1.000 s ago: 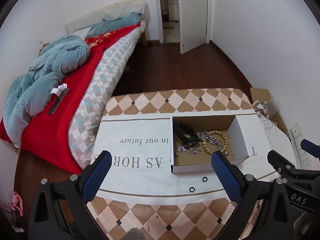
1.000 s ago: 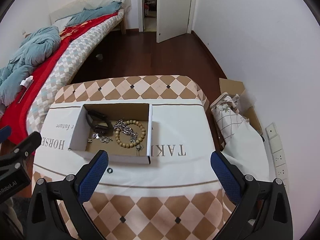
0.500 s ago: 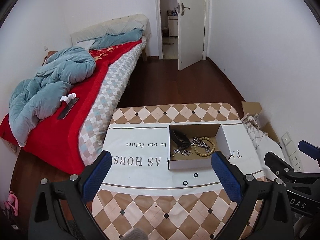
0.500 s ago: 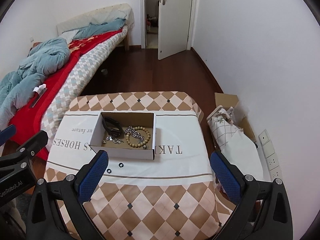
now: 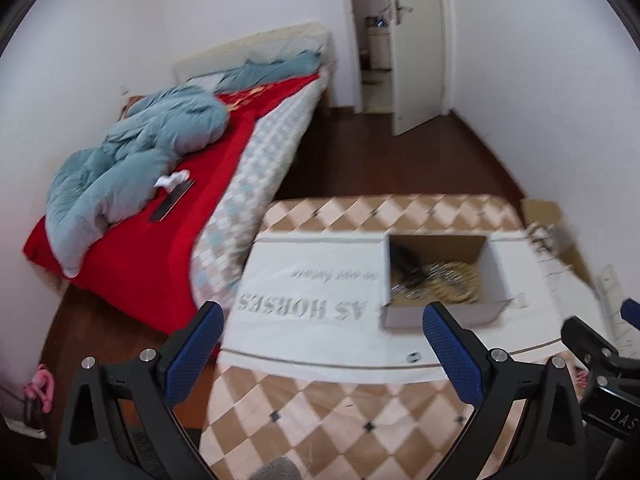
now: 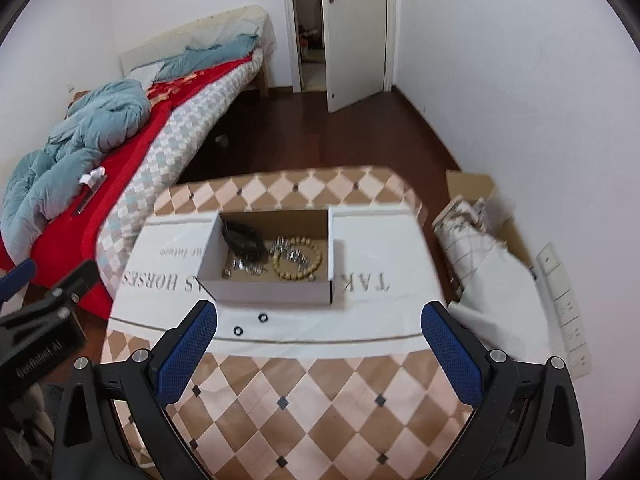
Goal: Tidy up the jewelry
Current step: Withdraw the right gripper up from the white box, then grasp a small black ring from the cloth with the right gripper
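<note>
An open cardboard box (image 6: pixel 272 294) stands on the white cloth of the table; it also shows in the left wrist view (image 5: pixel 436 316). Inside lie a black band (image 6: pixel 244 238), a wooden bead bracelet (image 6: pixel 298 264) and a silver chain (image 6: pixel 246 266). Two small black rings (image 6: pixel 263 317) (image 6: pixel 237 330) lie on the cloth in front of the box; one ring shows in the left wrist view (image 5: pixel 414 357). My left gripper (image 5: pixel 324 344) and right gripper (image 6: pixel 320 344) are both open, empty, and held back above the table's near edge.
The table has a checkered cover (image 6: pixel 304 400) with a white printed cloth (image 6: pixel 376 320) over it. A bed with red sheet and blue duvet (image 5: pixel 140 160) stands at left. Bags and a carton (image 6: pixel 480 224) sit at right by the wall. An open door (image 6: pixel 352 32) is behind.
Both grippers have pulled back and up from the table, so the box looks smaller and farther. The left view has also swung left. Both stay open and empty.
</note>
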A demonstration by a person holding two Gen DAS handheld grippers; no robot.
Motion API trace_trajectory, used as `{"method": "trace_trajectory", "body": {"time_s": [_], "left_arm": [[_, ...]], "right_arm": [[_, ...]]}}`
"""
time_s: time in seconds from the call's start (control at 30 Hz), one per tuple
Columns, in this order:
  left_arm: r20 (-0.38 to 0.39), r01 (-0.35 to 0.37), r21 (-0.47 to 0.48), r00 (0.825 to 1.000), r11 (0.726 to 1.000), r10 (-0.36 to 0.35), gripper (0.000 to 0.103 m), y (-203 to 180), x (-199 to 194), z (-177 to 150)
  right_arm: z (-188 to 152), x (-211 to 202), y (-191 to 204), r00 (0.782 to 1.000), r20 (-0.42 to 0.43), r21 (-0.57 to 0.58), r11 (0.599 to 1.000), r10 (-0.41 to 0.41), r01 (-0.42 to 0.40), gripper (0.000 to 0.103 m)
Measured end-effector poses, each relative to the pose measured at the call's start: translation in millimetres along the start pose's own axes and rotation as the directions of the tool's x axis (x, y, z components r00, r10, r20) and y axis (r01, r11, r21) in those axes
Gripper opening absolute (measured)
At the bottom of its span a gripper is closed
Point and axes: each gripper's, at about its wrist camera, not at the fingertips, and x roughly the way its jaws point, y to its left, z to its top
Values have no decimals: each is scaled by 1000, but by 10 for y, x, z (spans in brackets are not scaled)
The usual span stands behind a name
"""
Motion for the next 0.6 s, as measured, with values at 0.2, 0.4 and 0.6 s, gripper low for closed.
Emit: {"method": "trace_trajectory", "body": {"time_s": [0.2,0.4,0.6], "left_arm": [[-62,-155,14,986,988,155,102,133,480,-299],[-142,-233,42,961,972,237,101,237,932,-504],[-202,-234,61,949,970,242,101,287,1234,-582]], "right_arm": [[-363,914,70,979,-135,73,987,151,-142,58],[-562,1590,244,964,-158,123,973,214,-196,48],[-598,1981,469,964,-172,92,978,203,-190,46]]}}
